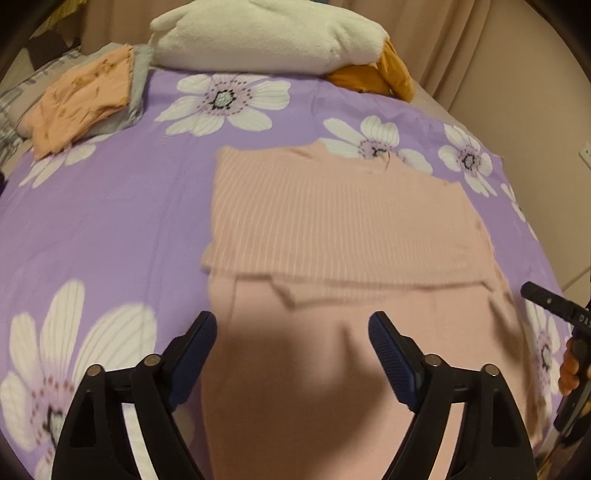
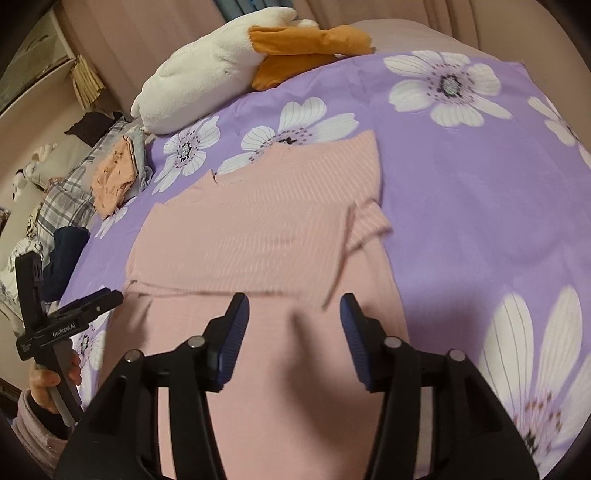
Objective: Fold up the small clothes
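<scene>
A pink ribbed top lies flat on the purple flowered bedspread, its upper part folded down over the plain lower part. It also shows in the right wrist view. My left gripper is open and empty, hovering over the garment's near part. My right gripper is open and empty over the same near part, toward its right side. The right gripper's tip shows at the right edge of the left wrist view. The left gripper shows at the left of the right wrist view.
A folded orange garment on grey cloth lies at the far left of the bed. A white plush toy with orange parts lies at the head. A dark blue item and plaid bedding sit at the left edge.
</scene>
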`<state>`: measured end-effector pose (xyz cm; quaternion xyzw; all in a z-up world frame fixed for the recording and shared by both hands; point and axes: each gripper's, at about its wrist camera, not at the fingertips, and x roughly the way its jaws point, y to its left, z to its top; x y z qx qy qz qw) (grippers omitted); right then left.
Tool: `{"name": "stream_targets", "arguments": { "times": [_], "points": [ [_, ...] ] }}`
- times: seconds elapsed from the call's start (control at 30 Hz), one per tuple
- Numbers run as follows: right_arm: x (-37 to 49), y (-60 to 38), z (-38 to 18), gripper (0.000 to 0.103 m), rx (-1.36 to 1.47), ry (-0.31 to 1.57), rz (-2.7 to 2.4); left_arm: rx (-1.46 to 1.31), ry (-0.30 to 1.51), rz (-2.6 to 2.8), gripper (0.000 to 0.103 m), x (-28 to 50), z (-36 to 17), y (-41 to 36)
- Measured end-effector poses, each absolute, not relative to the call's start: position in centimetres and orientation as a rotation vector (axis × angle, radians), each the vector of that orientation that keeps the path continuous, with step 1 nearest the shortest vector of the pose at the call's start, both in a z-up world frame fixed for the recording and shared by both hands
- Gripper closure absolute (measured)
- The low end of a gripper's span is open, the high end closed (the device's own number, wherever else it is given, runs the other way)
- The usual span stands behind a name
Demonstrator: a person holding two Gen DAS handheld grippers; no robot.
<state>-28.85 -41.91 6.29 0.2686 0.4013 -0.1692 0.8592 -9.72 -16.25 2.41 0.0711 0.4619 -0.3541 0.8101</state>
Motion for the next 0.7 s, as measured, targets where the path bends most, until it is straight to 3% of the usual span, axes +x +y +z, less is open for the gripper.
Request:
{"name": "stream_targets", "arguments": {
  "times": [0.13,0.4,0.7],
  "points": [
    [-31.3,-41.5,6.0,0.049,0.591,0.850,-0.380,0.131,1.018,-0.751,0.009,-10.9,2.3,-14.4],
    [-36.3,-41.7,4.7,0.039,0.657,0.885,-0.437,0.055,1.110,-0.743,0.009,-13.1,1.3,-10.7],
    [-40.3,-41.3,3.0,0.038,0.777,0.900,-0.369,-0.120,1.241,-0.850,0.009,-15.1,-0.6,-6.7]
  ]
}}
